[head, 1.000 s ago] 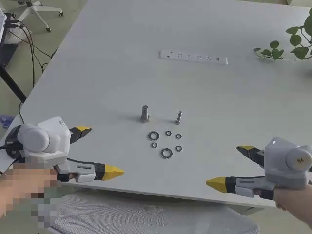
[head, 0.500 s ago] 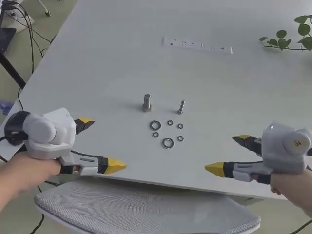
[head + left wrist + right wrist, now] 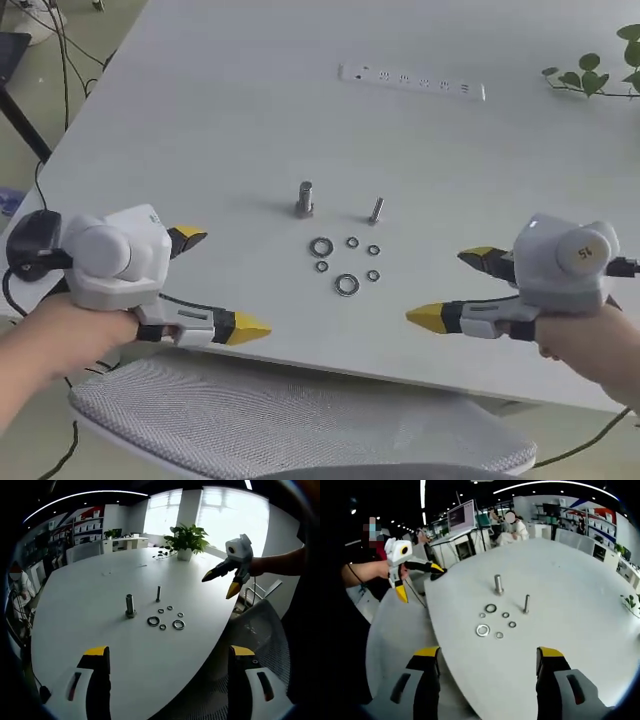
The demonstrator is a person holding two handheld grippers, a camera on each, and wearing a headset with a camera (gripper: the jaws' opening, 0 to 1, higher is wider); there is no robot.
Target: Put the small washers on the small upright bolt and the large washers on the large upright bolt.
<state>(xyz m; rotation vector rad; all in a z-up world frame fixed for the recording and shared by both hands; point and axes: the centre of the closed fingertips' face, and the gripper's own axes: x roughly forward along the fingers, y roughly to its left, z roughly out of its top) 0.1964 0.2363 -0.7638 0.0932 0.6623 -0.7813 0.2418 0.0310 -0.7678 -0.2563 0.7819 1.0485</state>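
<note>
Head view against half a second back: the whole picture has shifted, which is a camera move; bolts and washers lie as before. Right gripper (image 3: 438,286) has edged inward, a bit nearer the washers. Left gripper (image 3: 230,282) sits in about the same place over the near edge of the white tabletop (image 3: 200,120). Both sets of yellow-tipped jaws are spread wide, holding nothing and touching nothing; both gripper views show the same wide gap between the tips. Large upright steel bolt (image 3: 305,198) stands mid-tabletop, with the small upright steel bolt (image 3: 376,209) near it on the right, apart. Lying flat in front of them are two large steel ring washers (image 3: 321,246) and four small steel ring washers (image 3: 352,242) scattered among them, all loose on the tabletop. The cluster lies between the two grippers, well apart from both.
</note>
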